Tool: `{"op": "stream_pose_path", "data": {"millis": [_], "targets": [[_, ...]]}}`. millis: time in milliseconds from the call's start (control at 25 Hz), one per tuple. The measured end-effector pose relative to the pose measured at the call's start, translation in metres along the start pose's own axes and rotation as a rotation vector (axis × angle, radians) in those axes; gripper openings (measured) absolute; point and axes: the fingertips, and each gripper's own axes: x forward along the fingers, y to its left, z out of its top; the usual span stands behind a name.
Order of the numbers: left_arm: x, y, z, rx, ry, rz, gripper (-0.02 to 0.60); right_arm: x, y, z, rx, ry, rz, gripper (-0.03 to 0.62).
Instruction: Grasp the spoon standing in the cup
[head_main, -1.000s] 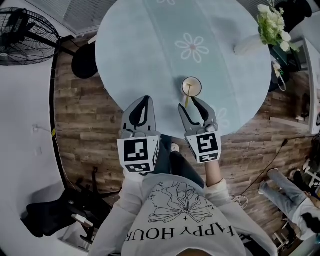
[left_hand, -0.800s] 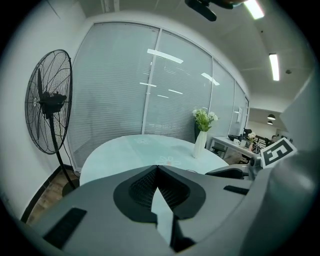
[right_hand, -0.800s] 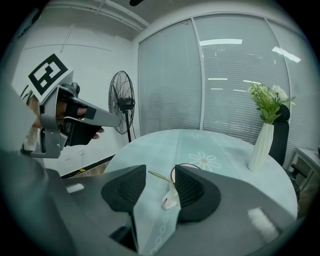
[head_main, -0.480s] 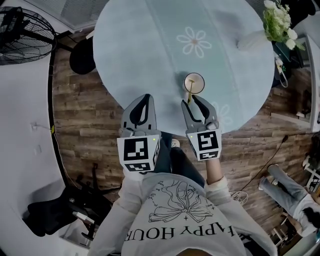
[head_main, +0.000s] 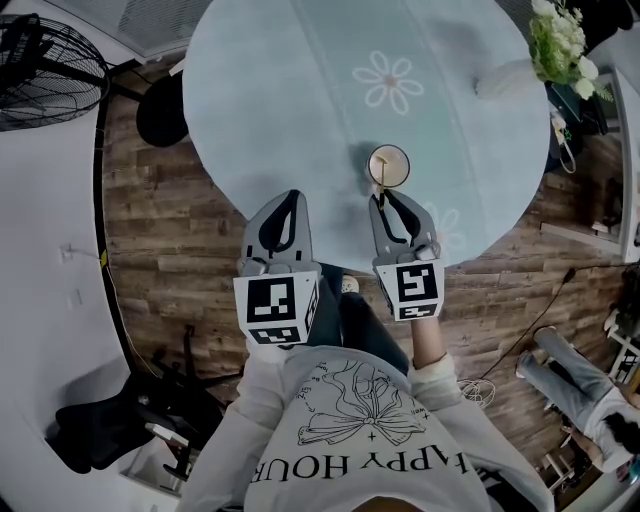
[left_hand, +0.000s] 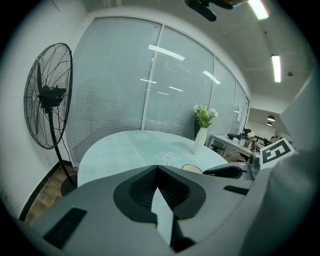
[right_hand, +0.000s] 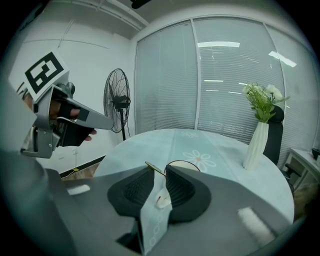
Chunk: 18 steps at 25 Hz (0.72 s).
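Observation:
A small cup (head_main: 388, 165) stands on the round table with the pale blue flowered cloth (head_main: 300, 90), near its front edge. A gold spoon (head_main: 377, 189) stands in it, its handle leaning toward me. My right gripper (head_main: 381, 198) is just before the cup. Its jaws have just been closing, and the handle (right_hand: 153, 168) lies between the tips with a narrow gap still showing. The cup rim (right_hand: 182, 164) shows right behind the tips. My left gripper (head_main: 288, 195) hovers at the table's edge to the left, shut and empty (left_hand: 157, 167).
A white vase (head_main: 505, 80) with flowers (head_main: 555, 45) stands at the table's far right (right_hand: 256, 144). A floor fan (head_main: 40, 70) stands at the far left on wooden flooring. A dark stool (head_main: 165, 115) sits by the table's left edge. Another person's legs (head_main: 570, 390) are at lower right.
The right gripper's jaws have narrowed from wide open to close around the spoon handle. Neither gripper has shifted otherwise, and the cup stays put.

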Motion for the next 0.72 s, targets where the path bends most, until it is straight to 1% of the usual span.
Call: {"op": "stream_pose_path", "data": {"millis": [280, 440, 520, 720], "targets": [[0.002, 0.000, 0.004, -0.001, -0.004, -0.002, 0.002, 0.000, -0.019, 0.010, 0.026, -0.022, -0.076, 0.054], [0.001, -0.001, 0.009, 0.001, -0.013, -0.001, 0.002, -0.003, -0.031, 0.005, 0.030, -0.016, -0.124, 0.042], [0.001, -0.001, 0.012, 0.002, -0.017, 0.002, 0.002, -0.002, -0.036, 0.011, 0.035, -0.024, -0.144, 0.037], [0.001, -0.002, 0.018, 0.004, -0.026, 0.006, 0.002, -0.002, -0.052, 0.012, 0.074, -0.024, -0.203, 0.015]]}}
